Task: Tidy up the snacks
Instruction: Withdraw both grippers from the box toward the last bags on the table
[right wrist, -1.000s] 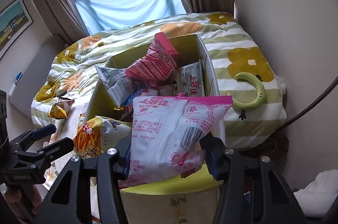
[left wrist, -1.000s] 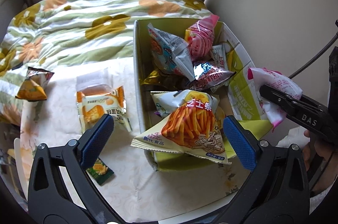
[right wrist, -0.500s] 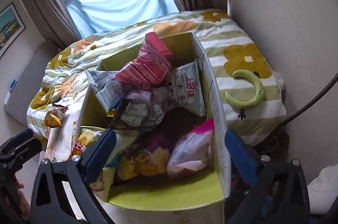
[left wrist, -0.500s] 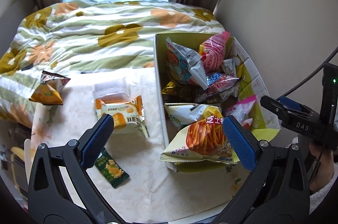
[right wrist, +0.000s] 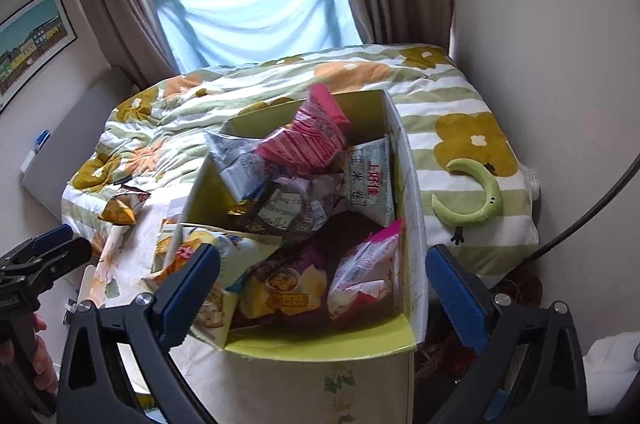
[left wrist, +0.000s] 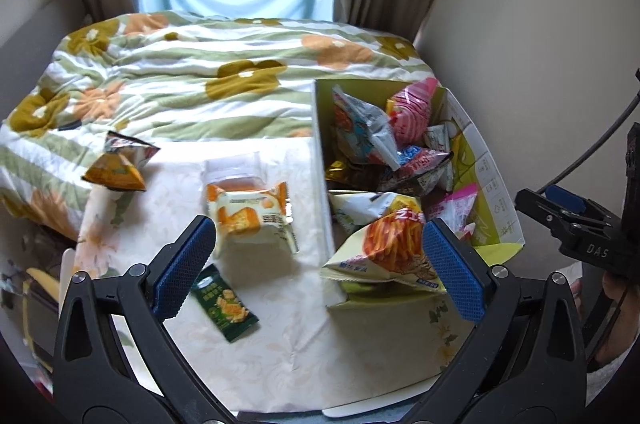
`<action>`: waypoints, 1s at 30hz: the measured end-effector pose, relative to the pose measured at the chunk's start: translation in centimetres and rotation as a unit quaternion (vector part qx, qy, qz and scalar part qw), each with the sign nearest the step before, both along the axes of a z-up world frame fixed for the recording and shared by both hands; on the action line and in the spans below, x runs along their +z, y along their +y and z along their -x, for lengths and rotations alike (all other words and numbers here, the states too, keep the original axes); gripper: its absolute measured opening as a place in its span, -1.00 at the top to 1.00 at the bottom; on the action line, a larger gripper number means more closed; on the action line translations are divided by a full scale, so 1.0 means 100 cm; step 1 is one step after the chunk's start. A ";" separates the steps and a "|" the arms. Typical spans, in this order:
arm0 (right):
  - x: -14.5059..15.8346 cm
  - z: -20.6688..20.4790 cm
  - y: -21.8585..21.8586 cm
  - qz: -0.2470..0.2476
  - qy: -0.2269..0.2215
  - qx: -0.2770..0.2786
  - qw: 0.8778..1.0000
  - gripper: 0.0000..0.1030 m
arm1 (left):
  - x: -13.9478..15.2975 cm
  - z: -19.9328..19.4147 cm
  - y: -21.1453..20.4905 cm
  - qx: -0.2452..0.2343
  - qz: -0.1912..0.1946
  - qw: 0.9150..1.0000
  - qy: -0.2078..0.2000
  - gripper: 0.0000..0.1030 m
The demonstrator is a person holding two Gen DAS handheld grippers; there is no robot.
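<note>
A yellow-green cardboard box (left wrist: 320, 160) (right wrist: 412, 208) stands on the white table, holding several snack bags. A pink-and-white bag (right wrist: 368, 276) lies inside near the box's right wall, and an orange fries bag (left wrist: 384, 248) hangs over its near corner. My right gripper (right wrist: 320, 292) hovers over the box, open and empty. My left gripper (left wrist: 316, 264) is open above the table and the box's left wall, holding nothing. On the table lie an orange-and-white cake pack (left wrist: 252, 216), a small green packet (left wrist: 224, 304) and an orange triangular bag (left wrist: 116, 168).
A bed with a flowered green-striped quilt (left wrist: 192, 72) lies behind the table. A green crescent toy (right wrist: 476, 200) rests on the quilt right of the box. A wall and a dark cable (right wrist: 592, 216) stand at the right. A hand (right wrist: 40, 356) grips the left tool.
My right gripper opened and let the pink-and-white bag drop into the box. My left gripper drew back and up from the fries bag, so more table shows.
</note>
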State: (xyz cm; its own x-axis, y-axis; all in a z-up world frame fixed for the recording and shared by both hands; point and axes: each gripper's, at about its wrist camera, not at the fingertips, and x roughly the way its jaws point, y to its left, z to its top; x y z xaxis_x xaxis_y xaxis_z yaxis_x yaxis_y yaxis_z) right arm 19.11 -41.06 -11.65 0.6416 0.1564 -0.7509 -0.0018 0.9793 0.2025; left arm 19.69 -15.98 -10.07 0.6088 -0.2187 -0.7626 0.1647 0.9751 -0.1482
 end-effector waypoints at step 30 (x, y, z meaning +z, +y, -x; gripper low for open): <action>0.030 -0.020 0.255 -0.012 -0.041 0.166 0.985 -0.99 | 0.005 -0.004 0.246 0.119 -0.019 0.993 0.000 -0.99</action>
State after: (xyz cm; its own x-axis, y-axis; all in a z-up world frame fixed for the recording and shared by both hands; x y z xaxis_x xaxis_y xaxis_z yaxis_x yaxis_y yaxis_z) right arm 21.06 -15.54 -8.65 0.6106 0.3840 -0.6926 -0.3379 0.9173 0.2107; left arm 20.11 8.57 -9.60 0.6393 -0.0393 -0.7679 -0.0713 0.9914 -0.1100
